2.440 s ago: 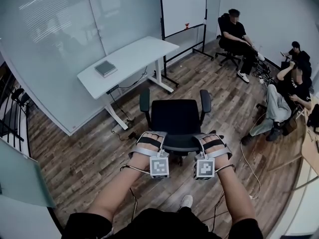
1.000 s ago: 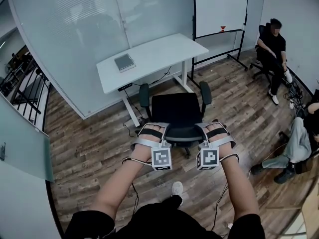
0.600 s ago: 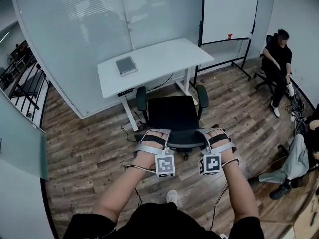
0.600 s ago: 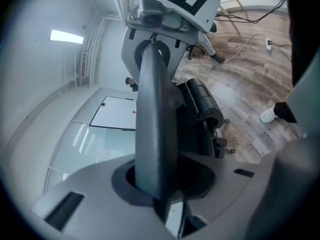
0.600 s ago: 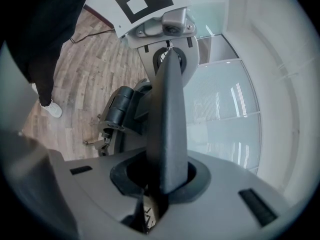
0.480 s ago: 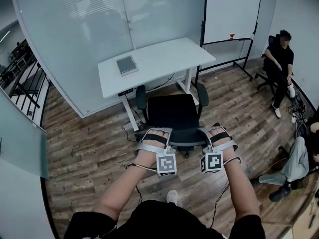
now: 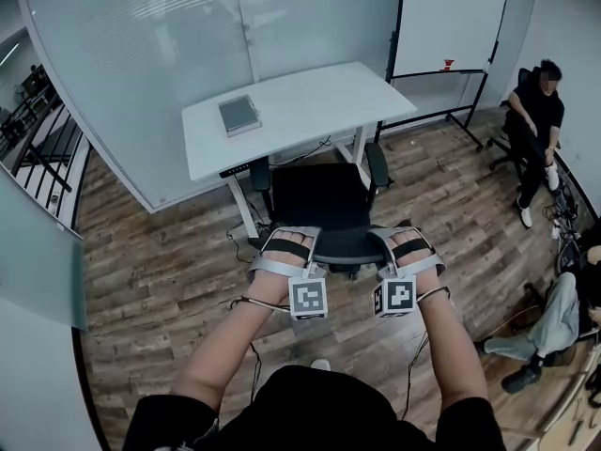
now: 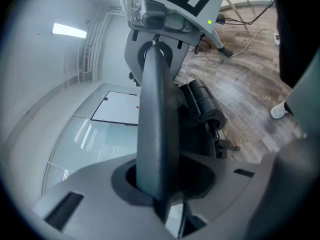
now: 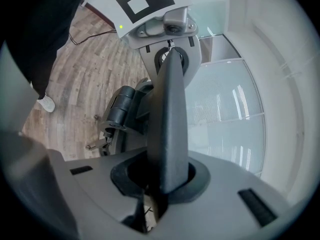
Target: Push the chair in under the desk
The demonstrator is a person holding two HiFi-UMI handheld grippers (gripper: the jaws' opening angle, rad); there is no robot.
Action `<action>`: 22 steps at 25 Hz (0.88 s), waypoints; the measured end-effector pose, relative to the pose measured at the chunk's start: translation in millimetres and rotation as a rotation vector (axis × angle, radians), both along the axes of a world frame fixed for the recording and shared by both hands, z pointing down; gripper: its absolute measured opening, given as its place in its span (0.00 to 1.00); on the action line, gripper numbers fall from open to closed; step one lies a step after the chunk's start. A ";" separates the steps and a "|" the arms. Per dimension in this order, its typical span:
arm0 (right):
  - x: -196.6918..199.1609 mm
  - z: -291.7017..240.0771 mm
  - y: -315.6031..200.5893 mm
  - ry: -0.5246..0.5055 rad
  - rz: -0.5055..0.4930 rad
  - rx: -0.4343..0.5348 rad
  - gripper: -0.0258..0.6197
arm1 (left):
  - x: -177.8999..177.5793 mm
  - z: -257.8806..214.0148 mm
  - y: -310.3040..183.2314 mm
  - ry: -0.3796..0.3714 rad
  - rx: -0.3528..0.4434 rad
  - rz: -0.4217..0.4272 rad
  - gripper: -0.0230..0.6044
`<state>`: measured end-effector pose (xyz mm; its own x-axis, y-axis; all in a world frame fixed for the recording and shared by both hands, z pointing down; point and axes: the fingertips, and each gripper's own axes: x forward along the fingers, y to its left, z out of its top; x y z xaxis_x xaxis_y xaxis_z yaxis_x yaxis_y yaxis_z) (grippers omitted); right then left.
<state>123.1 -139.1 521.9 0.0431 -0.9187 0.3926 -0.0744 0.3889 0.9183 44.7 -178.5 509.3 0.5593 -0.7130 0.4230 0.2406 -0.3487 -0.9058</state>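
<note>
In the head view a black office chair (image 7: 317, 205) faces a white desk (image 7: 291, 111), with its armrests at the desk's front edge. My left gripper (image 7: 285, 252) and right gripper (image 7: 406, 250) sit side by side on the top of the chair's backrest. The left gripper view shows the dark backrest rim (image 8: 155, 124) running up out of my left gripper (image 8: 162, 184), whose jaws are shut on it. In the right gripper view the same rim (image 9: 170, 124) is clamped in my right gripper (image 9: 162, 176). Each gripper view shows the other gripper further along the rim.
A grey book (image 7: 238, 114) lies on the desk. A glass wall stands behind the desk and a whiteboard on a stand (image 7: 451, 17) to its right. A person sits on a chair (image 7: 537, 111) at the right. Cables (image 7: 246, 242) trail by the desk leg.
The chair has rolled forward with both grippers on its backrest. Its armrests now reach the desk's front edge, where before a strip of floor lay between chair and desk.
</note>
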 end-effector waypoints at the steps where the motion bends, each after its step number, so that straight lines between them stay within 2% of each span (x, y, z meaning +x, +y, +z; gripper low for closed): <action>1: 1.1 0.3 -4.6 0.001 0.000 0.000 0.13 | 0.9 1.0 -5.4 -0.005 0.007 -0.003 0.20; 4: 7.8 1.1 -22.1 0.004 -0.004 0.009 0.13 | 8.7 2.6 -19.4 0.010 -0.013 -0.003 0.20; 9: 16.0 -2.7 -53.7 0.002 -0.018 0.009 0.13 | 15.2 -2.2 -54.0 0.008 0.027 -0.027 0.21; 13: 26.2 -3.9 -74.0 -0.003 -0.041 0.020 0.13 | 28.3 2.3 -63.5 0.041 -0.065 -0.045 0.21; 16: 36.4 -2.4 -89.9 -0.005 -0.060 0.024 0.14 | 38.6 3.7 -76.6 0.051 -0.075 -0.066 0.21; 18: 41.6 -0.3 -100.8 -0.003 -0.074 0.023 0.14 | 42.6 4.8 -87.5 0.043 -0.061 -0.081 0.21; 21: 49.9 -0.2 -115.9 0.010 -0.082 0.012 0.13 | 46.6 0.5 -109.9 0.012 0.021 -0.099 0.21; 22: 53.0 0.4 -121.0 0.009 -0.087 0.015 0.13 | 49.8 -0.6 -114.5 0.012 0.025 -0.102 0.21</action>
